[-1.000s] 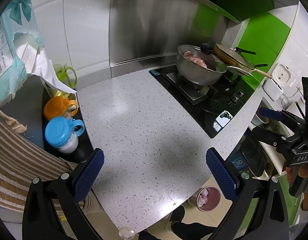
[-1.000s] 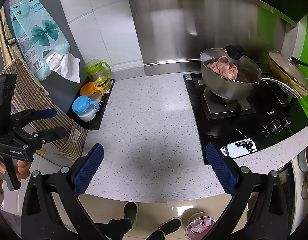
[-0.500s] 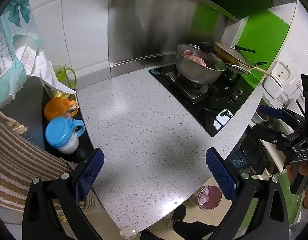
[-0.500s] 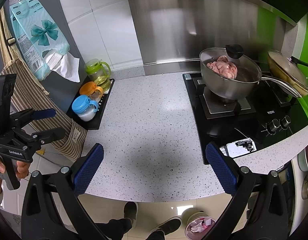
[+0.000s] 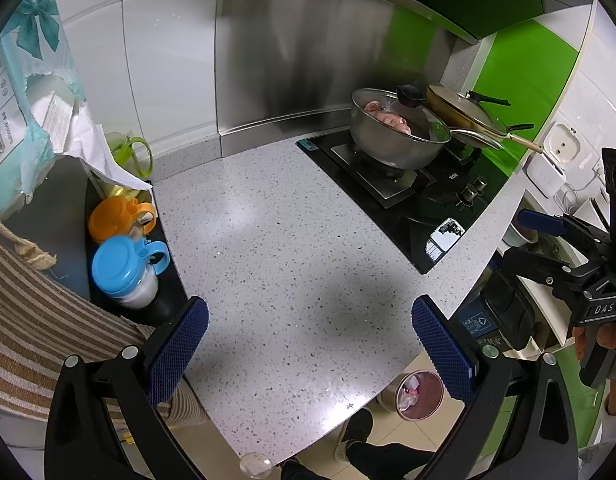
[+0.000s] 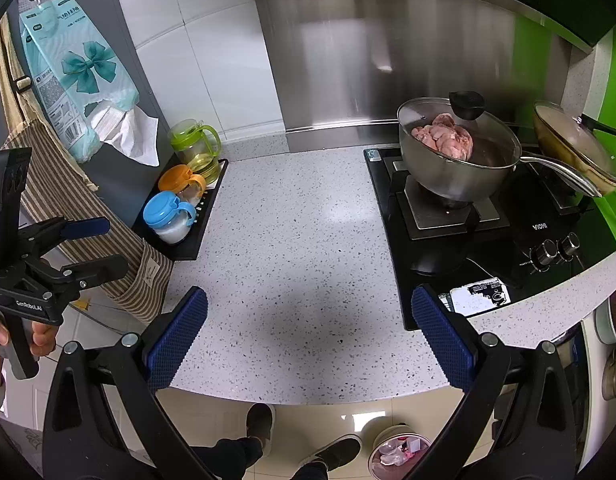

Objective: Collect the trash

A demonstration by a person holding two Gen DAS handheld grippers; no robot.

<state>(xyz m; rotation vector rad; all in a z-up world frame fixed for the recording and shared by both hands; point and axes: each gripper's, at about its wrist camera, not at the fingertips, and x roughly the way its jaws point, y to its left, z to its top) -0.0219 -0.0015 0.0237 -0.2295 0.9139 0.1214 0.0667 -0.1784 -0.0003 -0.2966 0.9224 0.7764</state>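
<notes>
Both grippers hang over a speckled white bench (image 6: pixel 300 240). The left gripper (image 5: pixel 308 344) has its jaws spread wide with nothing between them, and the right gripper (image 6: pixel 308 332) is the same. Each one shows in the other's view too, at the edge, held by a hand (image 6: pixel 40 334). The trash sits in a small round bin (image 5: pixel 419 396) on the floor, down past the front edge of the bench, near the person's dark shoes (image 6: pixel 260 424). The bin has pink and white scraps in it. No trash can be seen on the bench itself. On the left side of the bench a black tray (image 6: pixel 196 236) holds three jars: one with a blue lid (image 6: pixel 162 208), one with an orange lid (image 6: pixel 176 178) and a green one (image 6: pixel 194 146) with yellow liquid. Above them hangs a pale blue tissue pack (image 6: pixel 74 76) with a tissue sticking out, and a striped cloth (image 6: pixel 68 200) hangs beside it. On the right is a black stove (image 6: pixel 487 232). A silver pot (image 6: pixel 455 164) with pink meat under a glass lid stands on it, and a pan (image 6: pixel 575 148) with a lid sits just behind.
</notes>
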